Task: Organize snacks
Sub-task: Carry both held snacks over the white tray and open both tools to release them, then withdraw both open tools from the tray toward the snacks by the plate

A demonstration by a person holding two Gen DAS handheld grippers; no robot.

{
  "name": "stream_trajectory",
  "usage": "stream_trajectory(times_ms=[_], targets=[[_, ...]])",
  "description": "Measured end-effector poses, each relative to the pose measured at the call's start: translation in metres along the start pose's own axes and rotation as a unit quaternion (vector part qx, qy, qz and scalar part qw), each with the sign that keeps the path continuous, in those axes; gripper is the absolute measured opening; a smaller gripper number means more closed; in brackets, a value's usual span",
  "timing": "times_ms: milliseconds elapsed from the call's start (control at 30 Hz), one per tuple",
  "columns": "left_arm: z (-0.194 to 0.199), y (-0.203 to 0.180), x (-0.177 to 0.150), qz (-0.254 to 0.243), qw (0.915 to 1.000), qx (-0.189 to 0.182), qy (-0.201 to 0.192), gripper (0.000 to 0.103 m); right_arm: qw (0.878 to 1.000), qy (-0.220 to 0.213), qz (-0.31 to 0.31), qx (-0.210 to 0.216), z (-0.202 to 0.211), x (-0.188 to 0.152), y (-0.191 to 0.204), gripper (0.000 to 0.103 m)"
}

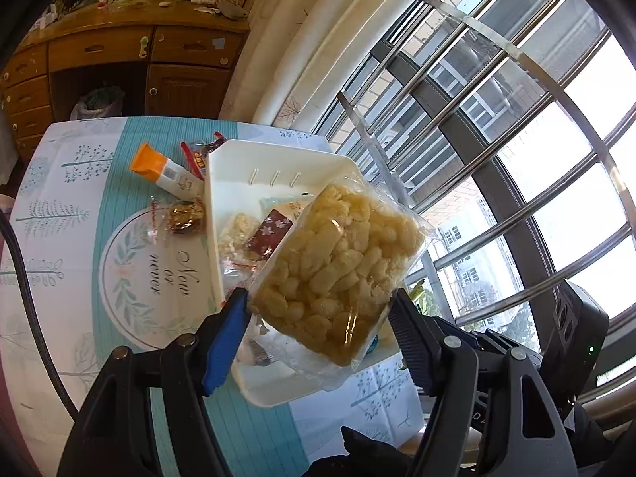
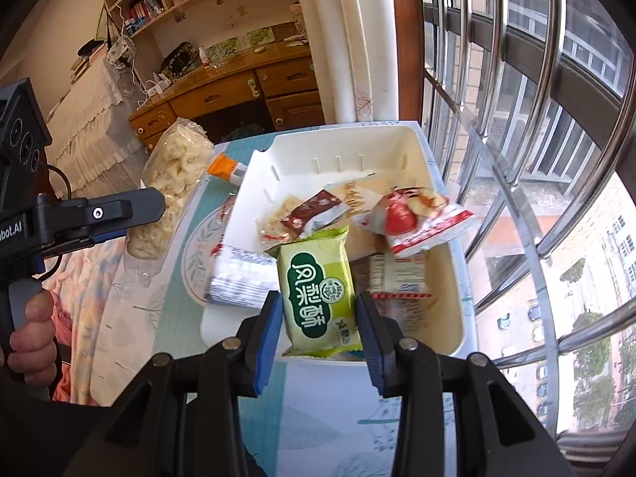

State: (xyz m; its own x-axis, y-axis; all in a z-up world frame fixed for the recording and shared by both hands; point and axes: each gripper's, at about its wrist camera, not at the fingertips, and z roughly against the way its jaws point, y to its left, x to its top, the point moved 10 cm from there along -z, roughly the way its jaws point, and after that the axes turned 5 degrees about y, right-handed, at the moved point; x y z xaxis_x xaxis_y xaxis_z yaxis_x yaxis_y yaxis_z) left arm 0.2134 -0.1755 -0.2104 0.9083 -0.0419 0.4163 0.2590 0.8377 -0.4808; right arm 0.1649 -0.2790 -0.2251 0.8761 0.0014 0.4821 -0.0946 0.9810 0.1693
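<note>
While most wrappers are too small or blurred to read, the green packet (image 2: 318, 298) carries large white Chinese characters, 凤梨酥, around a round seal, and it sits clamped between the blue pads of the right tool (image 2: 319, 332), held above the near end of the white bin (image 2: 445, 147). On the tablecloth (image 1: 75, 183), cursive script inside a leafy ring reads "Now or never" — printed sideways as the left camera sees it. The left tool (image 1: 320, 324) grips a clear bag of pale puffed snacks (image 1: 338, 262) by its lower end, one pad against each side, the bag lifted over the bin's edge; from the right camera the same bag (image 2: 175, 183) hangs left of the bin, and the tool's black body shows part of a logo, "bot.AI", above the person's hand (image 2: 30, 342). Inside the bin lie a dark red packet (image 2: 310, 212) with white blossoms, a red-and-white packet (image 2: 413, 214) and a few others. Left of the bin on the tabletop rest an orange-and-white packet (image 1: 167, 171) and a clear bag with gold-wrapped sweets (image 1: 185, 216).
</note>
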Motion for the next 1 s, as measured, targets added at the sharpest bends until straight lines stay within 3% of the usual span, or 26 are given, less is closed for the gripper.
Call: stream_trajectory(times_ms=[333, 433, 533, 600, 667, 1000], targets=[[-0.022, -0.032, 0.019, 0.000, 0.9999, 0.004, -0.011, 0.070, 1.000, -0.013, 0.010, -0.004, 0.004, 0.016, -0.032, 0.038], [-0.026, -0.033, 0.018, 0.001, 0.9999, 0.012, -0.002, 0.083, 1.000, -0.005, 0.007, -0.007, -0.002, 0.017, -0.036, 0.039], [-0.025, -0.027, 0.016, 0.012, 0.9997, 0.020, 0.002, 0.083, 1.000, 0.011, 0.003, -0.006, -0.010, 0.014, -0.037, 0.043], [-0.023, -0.021, 0.016, 0.019, 0.9994, 0.027, 0.002, 0.083, 1.000, 0.009, -0.002, -0.002, -0.010, 0.014, -0.036, 0.056], [-0.018, -0.014, 0.016, 0.028, 0.9990, 0.035, -0.001, 0.083, 1.000, 0.006, -0.003, -0.001, -0.008, 0.015, -0.034, 0.061], [0.016, 0.023, 0.013, 0.048, 0.9974, 0.052, -0.014, 0.083, 0.999, 0.002, -0.036, 0.009, -0.008, 0.016, -0.014, 0.062]])
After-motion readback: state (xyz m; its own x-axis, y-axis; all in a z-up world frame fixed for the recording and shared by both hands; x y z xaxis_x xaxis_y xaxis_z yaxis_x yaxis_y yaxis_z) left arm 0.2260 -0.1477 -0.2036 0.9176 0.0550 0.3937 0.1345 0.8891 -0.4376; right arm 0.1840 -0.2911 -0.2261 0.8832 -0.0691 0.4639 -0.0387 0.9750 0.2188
